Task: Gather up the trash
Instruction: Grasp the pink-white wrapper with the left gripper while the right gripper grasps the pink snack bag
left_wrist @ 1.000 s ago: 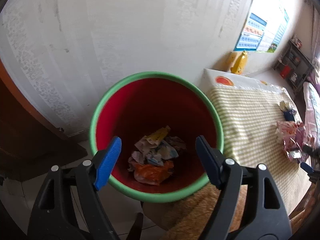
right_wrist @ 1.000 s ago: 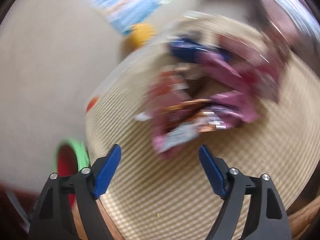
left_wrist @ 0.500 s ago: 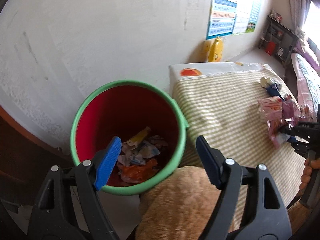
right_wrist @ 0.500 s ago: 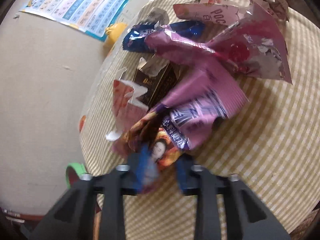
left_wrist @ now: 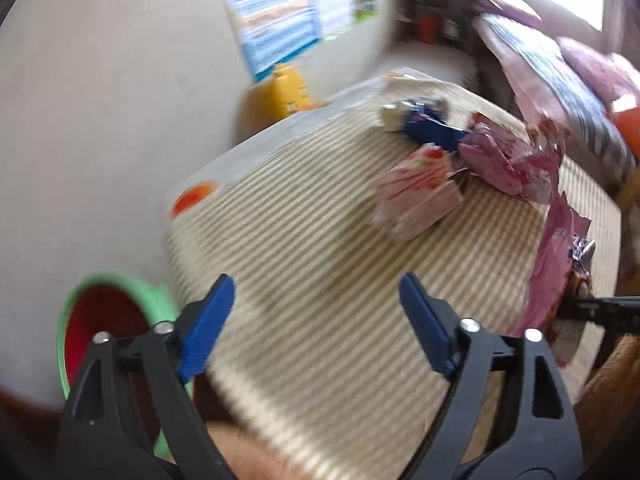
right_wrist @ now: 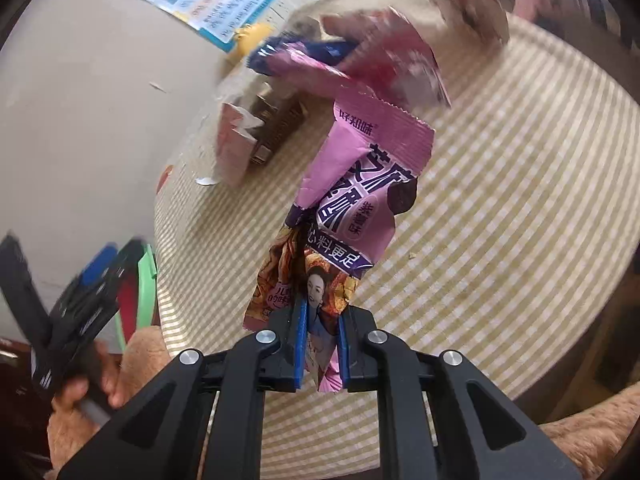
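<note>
Red bin [left_wrist: 104,320] contents unseen; right gripper [right_wrist: 322,350] clamps wrappers [right_wrist: 344,216]; left gripper [left_wrist: 316,320] opening, empty.

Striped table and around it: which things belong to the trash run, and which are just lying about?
Job:
- pink and purple snack wrapper, clamped in the right gripper
- blue foil wrapper
- pink crumpled wrapper
- red-and-white torn packet
- green-rimmed red bin
- left gripper, opening, empty

Lying about:
- yellow toy
- blue wall chart

Striped tablecloth: near half clear, far half littered

Bare green-and-cream striped cloth [left_wrist: 320,280] lies open ahead; a heap of crumpled pink and blue snack wrappers [left_wrist: 472,160] blocks its far side.
</note>
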